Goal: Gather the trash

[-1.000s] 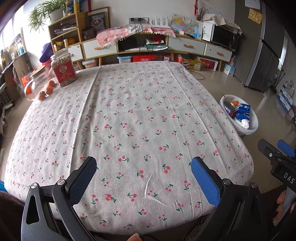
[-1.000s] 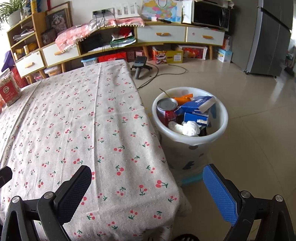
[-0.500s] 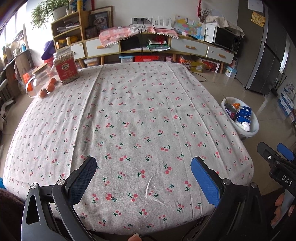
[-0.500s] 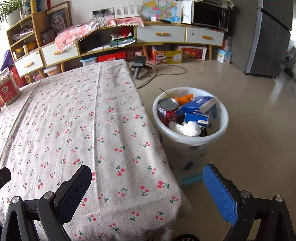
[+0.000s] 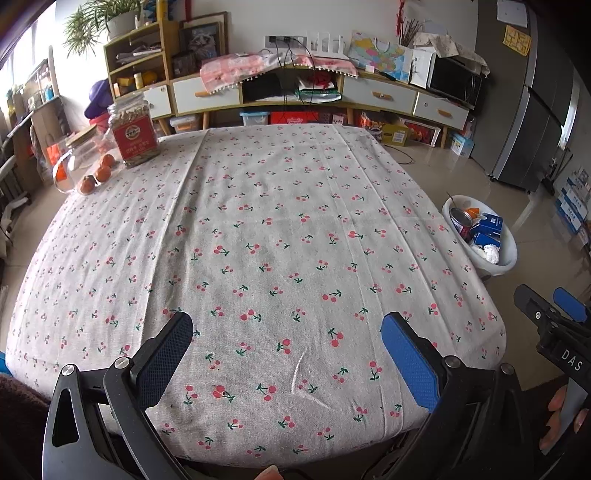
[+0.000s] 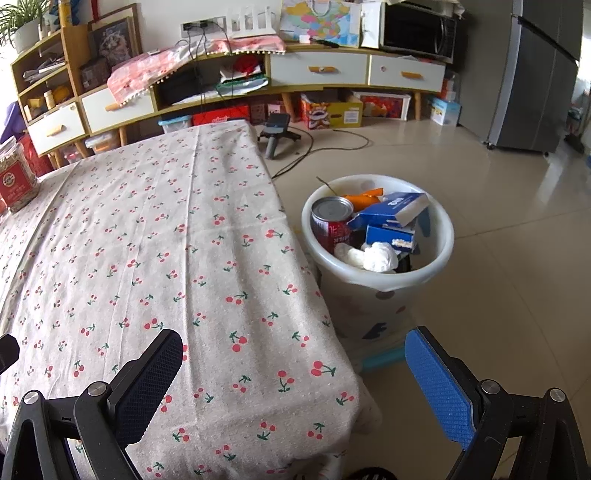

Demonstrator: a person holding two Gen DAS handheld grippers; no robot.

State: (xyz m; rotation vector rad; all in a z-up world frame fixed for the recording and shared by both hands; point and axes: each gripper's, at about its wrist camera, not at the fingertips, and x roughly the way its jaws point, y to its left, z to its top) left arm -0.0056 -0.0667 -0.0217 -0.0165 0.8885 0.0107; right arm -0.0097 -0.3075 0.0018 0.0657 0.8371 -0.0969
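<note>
A white trash bin (image 6: 436,266) stands on the floor beside the table's right edge; it also shows in the left wrist view (image 5: 508,254). It holds a red can (image 6: 330,221), blue boxes (image 6: 391,214), crumpled white tissue (image 6: 380,256) and something orange. My left gripper (image 5: 286,354) is open and empty over the near edge of the cherry-print tablecloth (image 5: 266,229). My right gripper (image 6: 293,373) is open and empty above the table's near right corner (image 6: 207,280), short of the bin. It shows at the right edge of the left wrist view (image 5: 550,314).
A red-labelled jar (image 5: 133,131), a glass jar (image 5: 79,155) and oranges (image 5: 98,173) sit at the table's far left. A long sideboard (image 6: 332,70), a microwave (image 6: 417,27) and a grey fridge (image 6: 535,77) stand behind. A cable and a small stand (image 6: 277,129) lie on the floor.
Both grippers have stayed open and empty. The left wrist view has pulled back and risen a little; the right wrist view is nearly unchanged.
</note>
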